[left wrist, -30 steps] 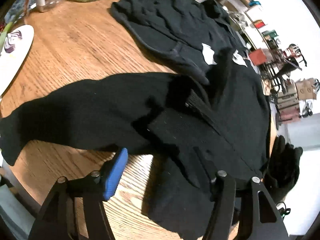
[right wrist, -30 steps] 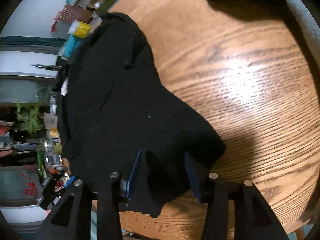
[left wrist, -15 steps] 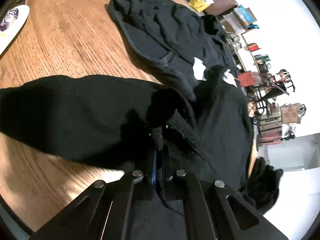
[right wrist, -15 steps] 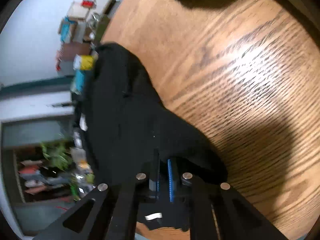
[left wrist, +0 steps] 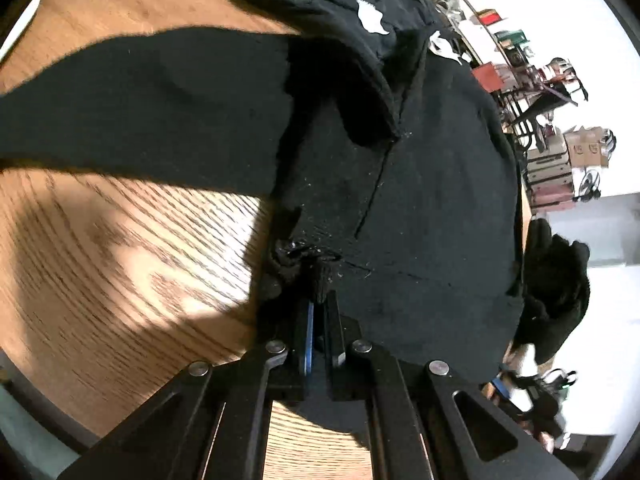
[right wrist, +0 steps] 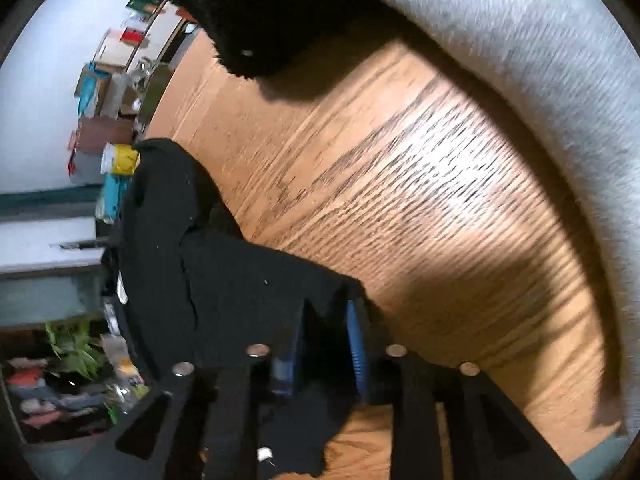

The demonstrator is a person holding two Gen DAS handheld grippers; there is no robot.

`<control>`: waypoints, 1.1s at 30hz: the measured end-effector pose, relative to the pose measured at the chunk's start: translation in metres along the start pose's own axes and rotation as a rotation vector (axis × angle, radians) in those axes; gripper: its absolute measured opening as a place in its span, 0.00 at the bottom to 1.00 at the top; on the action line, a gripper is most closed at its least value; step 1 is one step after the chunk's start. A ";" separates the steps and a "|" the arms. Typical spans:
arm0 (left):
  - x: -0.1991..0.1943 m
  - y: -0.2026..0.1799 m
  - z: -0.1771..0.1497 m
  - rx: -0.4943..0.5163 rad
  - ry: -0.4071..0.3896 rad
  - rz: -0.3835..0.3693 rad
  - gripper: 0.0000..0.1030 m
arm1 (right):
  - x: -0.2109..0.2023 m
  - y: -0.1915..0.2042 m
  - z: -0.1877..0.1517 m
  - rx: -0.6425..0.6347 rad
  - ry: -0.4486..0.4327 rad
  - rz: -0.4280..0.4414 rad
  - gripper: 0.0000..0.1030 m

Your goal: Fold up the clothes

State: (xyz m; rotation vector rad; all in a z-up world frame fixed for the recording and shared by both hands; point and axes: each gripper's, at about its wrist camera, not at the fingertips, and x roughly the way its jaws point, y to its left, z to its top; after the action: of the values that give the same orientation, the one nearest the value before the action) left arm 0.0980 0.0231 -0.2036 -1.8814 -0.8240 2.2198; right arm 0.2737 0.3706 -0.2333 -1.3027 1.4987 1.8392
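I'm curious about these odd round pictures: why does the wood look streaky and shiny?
Left wrist view: table grain is motion-smeared, with bright glare patches and dark shadows. Right wrist view: same streaking, glare on the table; the fisheye bends everything.

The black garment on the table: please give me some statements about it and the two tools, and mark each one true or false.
1. The left tool is shut on the garment. True.
2. The garment is white with red stripes. False: it is black, with a small white tag near its collar.
3. The table is wooden. True.
4. The right tool has its fingers pressed fully together. False: a gap shows between its blue pads, with black cloth in it.
5. The garment is neatly folded into a square. False: one sleeve lies stretched out across the table.
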 end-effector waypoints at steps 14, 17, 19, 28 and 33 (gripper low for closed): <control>-0.067 -0.110 0.026 0.428 -0.022 0.189 0.53 | -0.020 0.142 -0.056 -0.811 -0.011 -0.310 0.65; -0.090 -0.133 0.018 0.541 -0.063 0.211 0.62 | -0.022 0.171 -0.063 -0.810 0.003 -0.228 0.65; -0.104 -0.148 0.013 0.630 -0.089 0.249 0.66 | -0.049 0.184 -0.068 -0.833 -0.017 -0.156 0.78; -0.139 -0.185 0.004 0.844 -0.159 0.265 0.69 | -0.099 0.239 -0.091 -0.992 -0.136 -0.091 0.85; -0.132 -0.190 0.002 0.832 -0.157 0.307 0.69 | -0.074 0.246 -0.081 -0.994 -0.134 -0.241 0.85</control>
State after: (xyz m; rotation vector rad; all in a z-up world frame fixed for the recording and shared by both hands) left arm 0.0777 0.1267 0.0023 -1.4763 0.3893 2.3396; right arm 0.1445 0.2332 -0.0410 -1.5935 0.2609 2.5173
